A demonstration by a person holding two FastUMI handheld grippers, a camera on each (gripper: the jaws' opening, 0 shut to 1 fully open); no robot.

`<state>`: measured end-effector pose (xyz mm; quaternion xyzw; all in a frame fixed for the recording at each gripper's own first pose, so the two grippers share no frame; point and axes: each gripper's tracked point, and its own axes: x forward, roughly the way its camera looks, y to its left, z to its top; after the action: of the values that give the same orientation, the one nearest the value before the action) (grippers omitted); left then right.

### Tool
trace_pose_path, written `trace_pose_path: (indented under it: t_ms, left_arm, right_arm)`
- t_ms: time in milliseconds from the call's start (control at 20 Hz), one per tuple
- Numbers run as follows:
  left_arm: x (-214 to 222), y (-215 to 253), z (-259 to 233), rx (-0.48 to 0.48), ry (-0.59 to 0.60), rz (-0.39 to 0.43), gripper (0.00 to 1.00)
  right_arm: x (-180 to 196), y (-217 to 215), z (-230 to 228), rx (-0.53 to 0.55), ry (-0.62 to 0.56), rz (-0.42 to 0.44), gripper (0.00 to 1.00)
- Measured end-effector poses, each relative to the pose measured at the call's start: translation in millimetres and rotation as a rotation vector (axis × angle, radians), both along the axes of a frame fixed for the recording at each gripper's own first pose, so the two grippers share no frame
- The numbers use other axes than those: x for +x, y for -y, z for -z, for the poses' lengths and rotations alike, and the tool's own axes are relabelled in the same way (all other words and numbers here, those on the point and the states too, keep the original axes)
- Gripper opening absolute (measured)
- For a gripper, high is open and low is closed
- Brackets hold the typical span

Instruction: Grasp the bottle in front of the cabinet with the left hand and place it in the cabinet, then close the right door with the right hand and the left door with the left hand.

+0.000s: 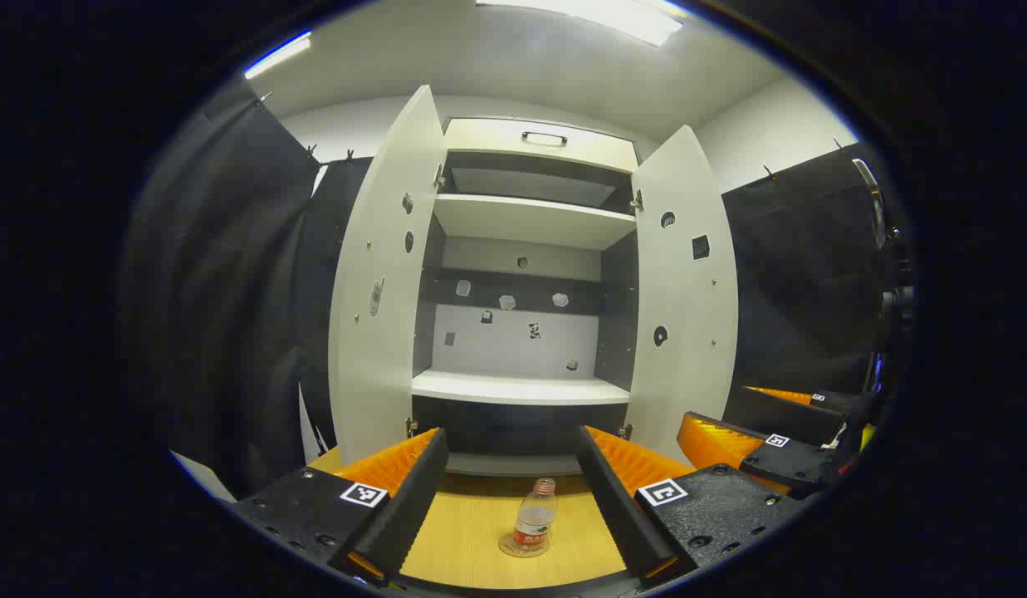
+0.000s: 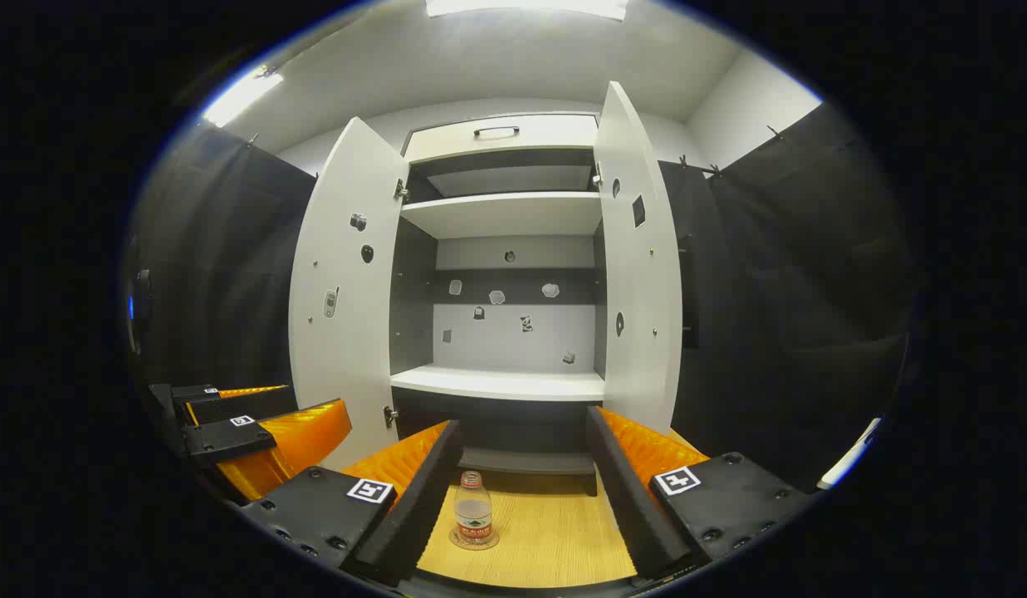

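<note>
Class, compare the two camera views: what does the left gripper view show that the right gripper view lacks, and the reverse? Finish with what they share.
Left gripper view: the right hand-held gripper sits at its right edge, jaws open, and the bottle turns a red label side to the camera.
Right gripper view: the left hand-held gripper sits at its left edge, also open, and the bottle shows a darker label side.
Shared: the cabinet with left door and right door open, and the bottle upright on the wooden surface in front, ungripped.

We look low along each gripper's open fingers, side by side, facing the open cabinet point(image 1: 521, 274) point(image 2: 501, 266) near ahead; both share it.
</note>
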<state>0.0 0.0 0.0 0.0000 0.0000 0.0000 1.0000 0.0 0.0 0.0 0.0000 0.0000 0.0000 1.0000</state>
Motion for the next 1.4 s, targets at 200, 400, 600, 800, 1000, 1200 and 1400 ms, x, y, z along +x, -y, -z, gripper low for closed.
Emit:
trace_pose_path:
  t_ms: [200, 400, 600, 800, 1000, 1200, 1400]
  left_arm:
    - [-3, -3, 2, -0.008, -0.01, 0.001, 0.94]
    - [-5, -6, 5, -0.027, -0.019, 0.0, 0.94]
    - [-7, -8, 5, -0.028, -0.019, -0.001, 0.94]
    - [-10, -9, 3, -0.021, -0.013, -0.002, 0.94]
    - [-11, -9, 11, -0.026, -0.024, -0.006, 0.94]
    - [-4, -6, 44, 0.003, -0.053, -0.002, 0.94]
    - [8, -3, 98, 0.034, -0.123, 0.008, 0.95]
  right_arm:
    - [-5, -5, -1, -0.009, 0.006, -0.007, 0.98]
    - [-8, -8, 2, -0.014, -0.001, -0.007, 0.98]
    - [-10, -8, 4, -0.021, -0.008, 0.0, 0.98]
    - [-13, -9, 2, -0.027, -0.003, 0.003, 0.98]
    - [-14, -11, 3, -0.031, -0.002, 0.002, 0.98]
    - [-17, -7, 3, -0.036, -0.007, 0.014, 0.98]
    - [-19, 2, 2, -0.047, -0.017, 0.026, 0.98]
